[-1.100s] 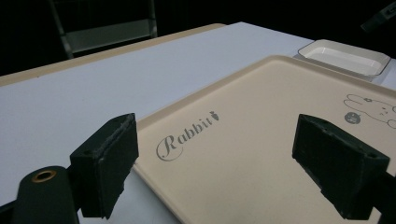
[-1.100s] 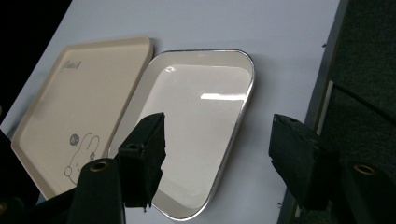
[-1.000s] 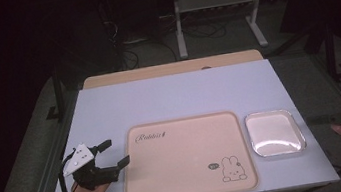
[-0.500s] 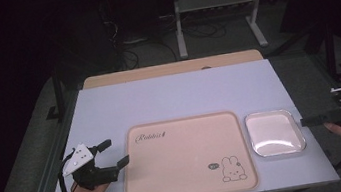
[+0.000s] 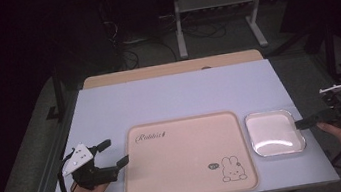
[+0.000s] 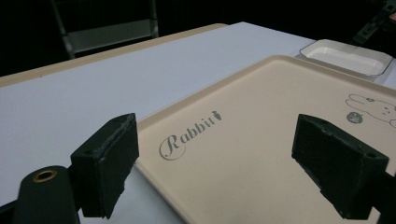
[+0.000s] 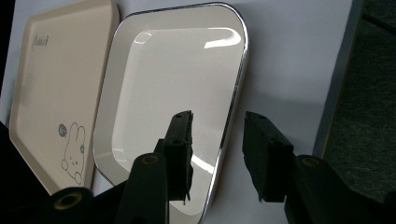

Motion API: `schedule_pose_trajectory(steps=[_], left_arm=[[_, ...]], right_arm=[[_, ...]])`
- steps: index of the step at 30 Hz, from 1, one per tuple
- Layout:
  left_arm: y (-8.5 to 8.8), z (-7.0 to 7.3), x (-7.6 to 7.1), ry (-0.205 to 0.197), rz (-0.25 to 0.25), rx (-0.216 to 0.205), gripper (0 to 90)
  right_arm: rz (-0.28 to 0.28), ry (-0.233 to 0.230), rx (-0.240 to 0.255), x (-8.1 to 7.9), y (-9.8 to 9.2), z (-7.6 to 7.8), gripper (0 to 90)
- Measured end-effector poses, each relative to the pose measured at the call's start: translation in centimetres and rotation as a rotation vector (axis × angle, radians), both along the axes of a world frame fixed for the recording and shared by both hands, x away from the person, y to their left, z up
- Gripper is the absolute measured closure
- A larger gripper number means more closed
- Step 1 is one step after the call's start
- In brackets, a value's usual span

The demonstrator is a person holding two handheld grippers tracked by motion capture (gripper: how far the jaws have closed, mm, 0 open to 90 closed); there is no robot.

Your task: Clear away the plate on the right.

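The right gripper (image 7: 217, 156) had just been closing, its jaws straddling the rim of the white dish (image 7: 177, 93) near the table's (image 5: 178, 95) right edge, not yet pinching. Beside it lay the beige tray (image 5: 187, 156) lettered "Rabbit". The left gripper (image 5: 111, 155) gaped, empty.

White table (image 5: 173, 95): broad bare top, beige strip along far edge. Beige tray (image 5: 187, 156) lying flat near front edge, centre; rounded corners, raised rim; script word "Rabbit" in upper left corner, small rabbit drawing (image 5: 231, 168) in lower right corner with tiny dark speech bubble beside it. Behind table, on dark floor: grey metal stand (image 5: 216, 3) with two legs and crossbar shelf; loose cables (image 5: 127, 56) left of stand. Surroundings dark.
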State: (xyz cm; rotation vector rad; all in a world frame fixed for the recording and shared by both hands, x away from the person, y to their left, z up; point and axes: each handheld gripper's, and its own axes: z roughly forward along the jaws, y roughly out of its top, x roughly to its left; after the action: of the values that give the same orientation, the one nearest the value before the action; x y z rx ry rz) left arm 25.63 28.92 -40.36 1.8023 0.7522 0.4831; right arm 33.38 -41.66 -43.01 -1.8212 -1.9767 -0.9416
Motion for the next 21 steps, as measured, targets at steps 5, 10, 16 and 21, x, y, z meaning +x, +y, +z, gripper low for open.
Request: schedule_pose_trajectory(steps=[5,10,16,21], left_arm=[[0.1,0.0,0.0,-0.001,0.003,-0.003,14.3],[0.1,0.0,0.0,0.0,0.002,-0.002,14.3],[0.1,0.1,-0.1,-0.001,0.003,-0.003,14.3],[0.3,0.1,-0.1,-0.004,0.004,-0.007,14.3]], right_arm=[[0.001,0.015,-0.019,0.3,0.3,0.0,68.3],[-0.004,0.043,-0.061,0.7,0.8,0.0,73.7],[-0.015,0.081,-0.084,1.1,1.3,-0.3,79.8],[-0.023,0.087,-0.104,1.1,1.7,-0.5,82.0]])
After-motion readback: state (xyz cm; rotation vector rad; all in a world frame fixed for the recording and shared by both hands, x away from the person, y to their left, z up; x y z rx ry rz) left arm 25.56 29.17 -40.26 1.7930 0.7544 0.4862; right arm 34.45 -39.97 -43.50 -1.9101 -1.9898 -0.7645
